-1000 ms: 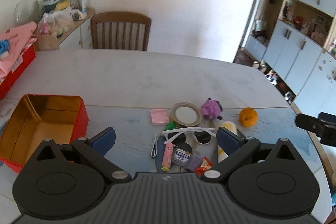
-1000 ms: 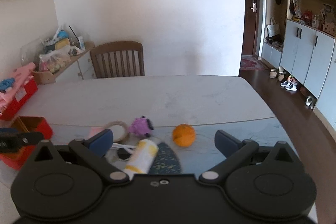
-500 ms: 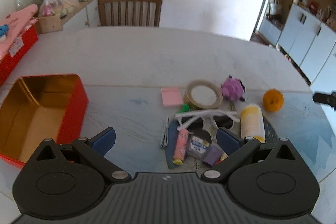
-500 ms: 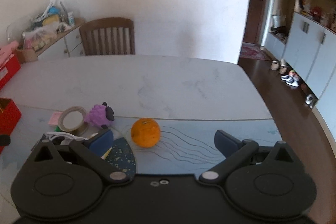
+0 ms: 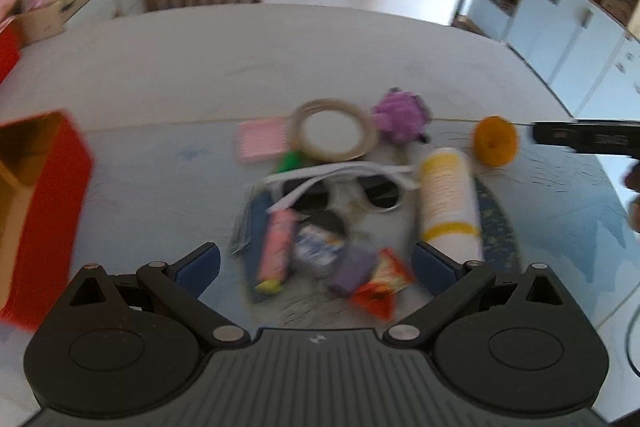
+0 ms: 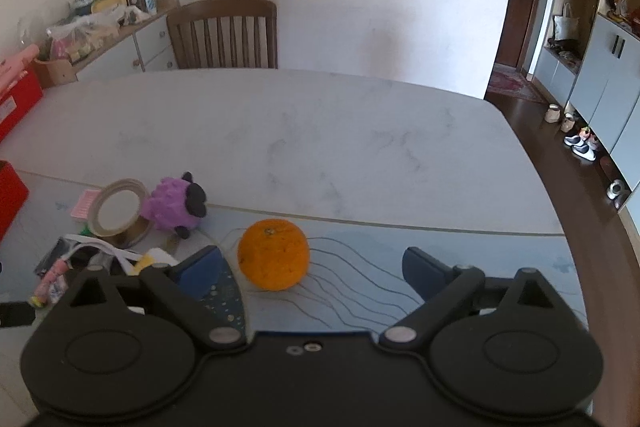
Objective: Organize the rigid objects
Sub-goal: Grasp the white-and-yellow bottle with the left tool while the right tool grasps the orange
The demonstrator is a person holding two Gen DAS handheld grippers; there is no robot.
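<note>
Orange (image 6: 273, 254) is sitting on the mat, right of the clutter; you're bringing the right gripper (image 6: 312, 265) closer, jaws wide but just narrowing, nothing gripped yet. Left gripper (image 5: 316, 263) hanging wide over the pile.

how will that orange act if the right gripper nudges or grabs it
The orange looks round and sits loose on the mat, so a nudge would probably roll it. Its dimpled skin should give the pads some grip. The right gripper stands open, apparently wide enough to take it.
</note>
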